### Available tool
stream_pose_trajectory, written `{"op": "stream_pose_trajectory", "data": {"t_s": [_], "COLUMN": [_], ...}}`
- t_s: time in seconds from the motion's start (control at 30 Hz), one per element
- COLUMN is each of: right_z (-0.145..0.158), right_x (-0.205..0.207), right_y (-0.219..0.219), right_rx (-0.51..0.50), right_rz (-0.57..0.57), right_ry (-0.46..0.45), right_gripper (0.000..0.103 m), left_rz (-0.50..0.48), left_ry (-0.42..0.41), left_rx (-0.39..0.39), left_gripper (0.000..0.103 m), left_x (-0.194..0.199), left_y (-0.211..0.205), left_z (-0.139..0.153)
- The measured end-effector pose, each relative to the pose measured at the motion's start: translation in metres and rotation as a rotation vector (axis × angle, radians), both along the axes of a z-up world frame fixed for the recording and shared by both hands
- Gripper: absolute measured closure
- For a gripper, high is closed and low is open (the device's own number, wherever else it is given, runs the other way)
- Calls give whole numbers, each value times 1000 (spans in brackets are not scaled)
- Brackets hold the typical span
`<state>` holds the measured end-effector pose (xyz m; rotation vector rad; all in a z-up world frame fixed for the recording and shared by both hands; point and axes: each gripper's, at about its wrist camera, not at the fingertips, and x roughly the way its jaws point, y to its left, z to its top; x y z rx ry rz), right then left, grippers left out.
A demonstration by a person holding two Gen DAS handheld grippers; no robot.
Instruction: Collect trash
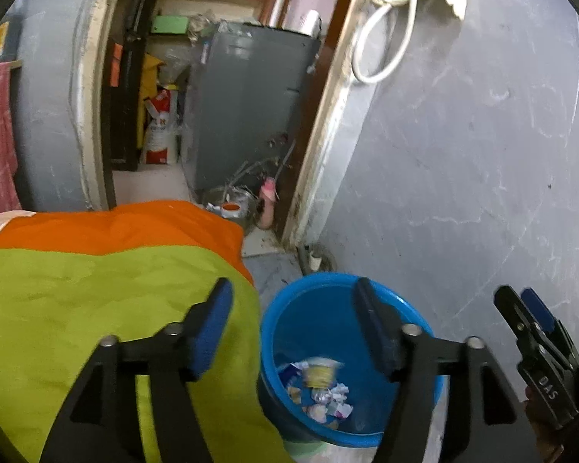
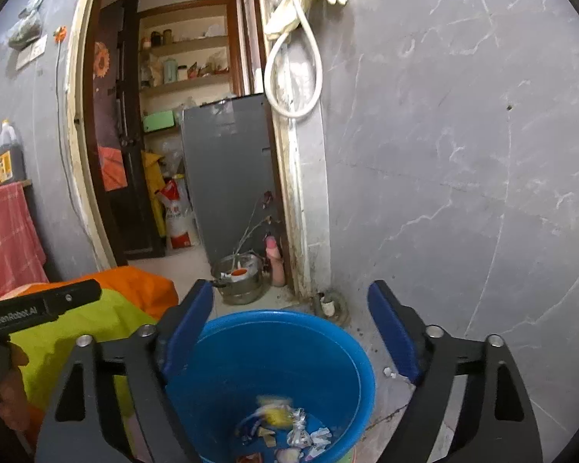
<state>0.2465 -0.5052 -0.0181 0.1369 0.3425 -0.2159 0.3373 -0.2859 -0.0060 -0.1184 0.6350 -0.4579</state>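
Right wrist: blue bucket (image 2: 289,351) holds crumpled wrappers (image 2: 289,430).

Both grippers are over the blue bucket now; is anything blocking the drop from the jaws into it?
Nothing visible does. The left gripper and right gripper both have open jaws with nothing between them, above the open mouth of the blue bucket. Wrappers and crumpled trash already lie at its bottom. The green-and-orange cloth lies beside the bucket, not over it.

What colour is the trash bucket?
Blue; the bucket shows best in the right wrist view.
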Motion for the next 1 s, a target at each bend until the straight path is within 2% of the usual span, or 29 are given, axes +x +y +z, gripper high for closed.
{"op": "stream_pose_trajectory", "data": {"t_s": [0.07,0.13,0.2,0.43,0.77,1.0], "right_z": [4,9,15,33,58,69], "right_x": [-5,-11,-17,-39,-81,-116], "right_y": [2,4,8,23,53,77], "right_rx": [-5,-9,-11,-26,-45,-57], "right_rz": [-4,-5,-5,8,24,40], "right_ry": [-10,-22,-37,-66,-110,-131], "right_gripper": [10,0,0,0,0,0], "left_rz": [19,32,38,50,70,68], "left_ry": [-27,-64,-89,-186,-258,-286], "left_rx": [-12,-21,-13,2,-20,0], "left_gripper": [20,17,7,5,2,2], "left_x": [-6,-11,-17,-48,-102,-143], "left_y": [9,18,24,46,81,98], "left_z": [6,12,17,31,51,59]}}
